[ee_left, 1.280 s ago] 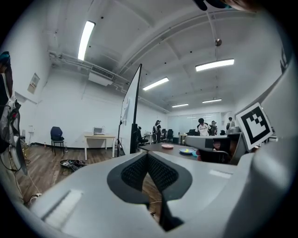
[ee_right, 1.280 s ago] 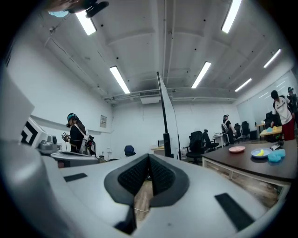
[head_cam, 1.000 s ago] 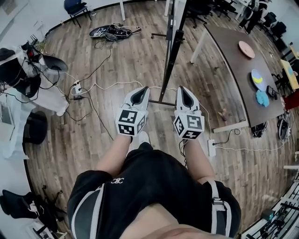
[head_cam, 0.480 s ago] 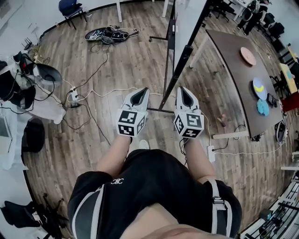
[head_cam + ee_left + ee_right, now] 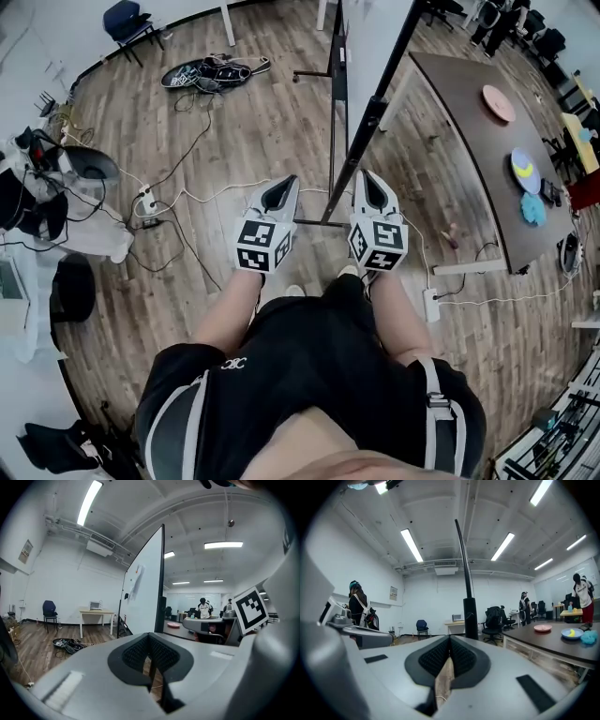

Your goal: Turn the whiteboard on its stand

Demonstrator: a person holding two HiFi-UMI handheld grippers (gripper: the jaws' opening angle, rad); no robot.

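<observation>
On the left, cables [image 5: 211, 67] are seen lying on the wooden floor [image 5: 262, 122]. The left gripper [image 5: 287, 180] is held with its jaws pressed together on nothing, and the right gripper [image 5: 365, 175] is likewise closed and empty. Both are pointed at the whiteboard [image 5: 370, 42], which is seen edge-on on its stand [image 5: 361, 141] just ahead, the foot lying between the two grippers and touched by neither. At right stands a dark table [image 5: 469, 122] bearing plates [image 5: 495, 98].
</observation>
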